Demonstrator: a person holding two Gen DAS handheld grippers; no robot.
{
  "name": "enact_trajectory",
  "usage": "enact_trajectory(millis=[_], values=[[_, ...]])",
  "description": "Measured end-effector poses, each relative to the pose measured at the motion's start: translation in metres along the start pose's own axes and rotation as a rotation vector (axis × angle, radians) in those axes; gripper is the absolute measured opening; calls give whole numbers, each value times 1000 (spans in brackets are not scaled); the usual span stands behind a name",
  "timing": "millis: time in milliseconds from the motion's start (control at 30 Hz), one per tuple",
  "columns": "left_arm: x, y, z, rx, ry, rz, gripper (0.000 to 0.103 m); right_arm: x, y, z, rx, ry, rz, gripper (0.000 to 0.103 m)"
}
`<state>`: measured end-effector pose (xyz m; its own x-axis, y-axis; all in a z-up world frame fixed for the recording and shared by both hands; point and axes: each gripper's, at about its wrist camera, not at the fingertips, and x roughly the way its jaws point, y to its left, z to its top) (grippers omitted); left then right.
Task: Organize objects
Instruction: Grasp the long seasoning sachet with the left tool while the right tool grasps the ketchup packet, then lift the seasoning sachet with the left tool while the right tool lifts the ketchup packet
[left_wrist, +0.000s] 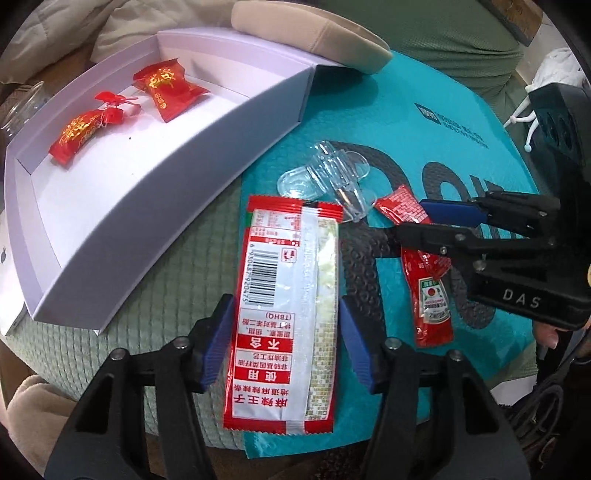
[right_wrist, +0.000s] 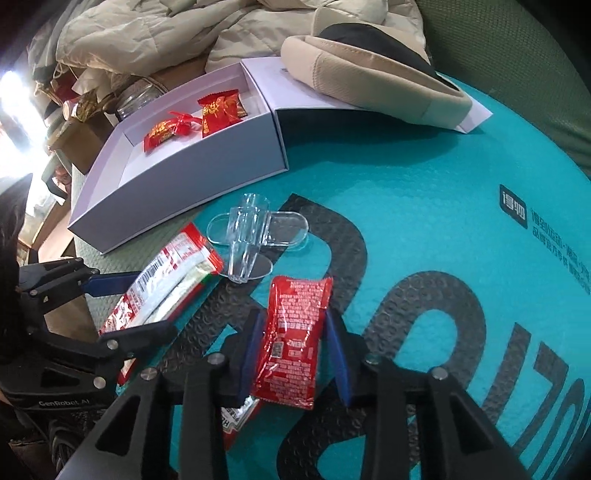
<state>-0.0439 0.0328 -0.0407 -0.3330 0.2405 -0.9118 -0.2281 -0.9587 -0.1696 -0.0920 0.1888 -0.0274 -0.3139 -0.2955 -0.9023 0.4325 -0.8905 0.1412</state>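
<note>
A long red-and-white snack packet (left_wrist: 284, 306) lies across the green cushion and the teal mailer. My left gripper (left_wrist: 286, 325) straddles its lower half, blue pads pressed on both long edges. The right wrist view shows the same grip, left gripper (right_wrist: 151, 306) over the packet (right_wrist: 166, 288). My right gripper (right_wrist: 293, 332) is shut on a red ketchup sachet (right_wrist: 291, 332), which bows between the pads. From the left wrist view the right gripper (left_wrist: 410, 219) pinches that sachet (left_wrist: 399, 206). A second ketchup sachet (left_wrist: 432, 302) lies beside and partly under it.
An open white box (left_wrist: 184, 147) at the upper left holds red wrapped candies (left_wrist: 170, 88). A clear plastic holder (left_wrist: 328, 177) lies between the box and the sachets. A beige cap (left_wrist: 314, 33) rests on the box lid, with a glass jar (left_wrist: 22, 107) at the far left.
</note>
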Motion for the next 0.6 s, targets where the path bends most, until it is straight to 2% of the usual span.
enact_trajectory(millis=[33,100,167,233,300,400,600], values=[[0,1,0,-1,-1,-2,53,1,2,0,-12,1,-13,38],[0,0,-1,-4,1,0,51,3,7,0,-34,0,-25,47],[2,1,2,-13,8,3,50,4,8,-1,-43,-15,-7,53],[2,3,2,-24,-3,-5,49,5,7,-1,-37,-28,-1,50],[1,6,1,-39,-13,-15,46,4,4,-1,-25,-34,-22,34],[-1,7,0,-49,-22,-13,45,2,-4,-2,1,-52,-8,24],[-9,5,-1,-66,-31,-20,44,-2,-8,-2,17,-50,4,24]])
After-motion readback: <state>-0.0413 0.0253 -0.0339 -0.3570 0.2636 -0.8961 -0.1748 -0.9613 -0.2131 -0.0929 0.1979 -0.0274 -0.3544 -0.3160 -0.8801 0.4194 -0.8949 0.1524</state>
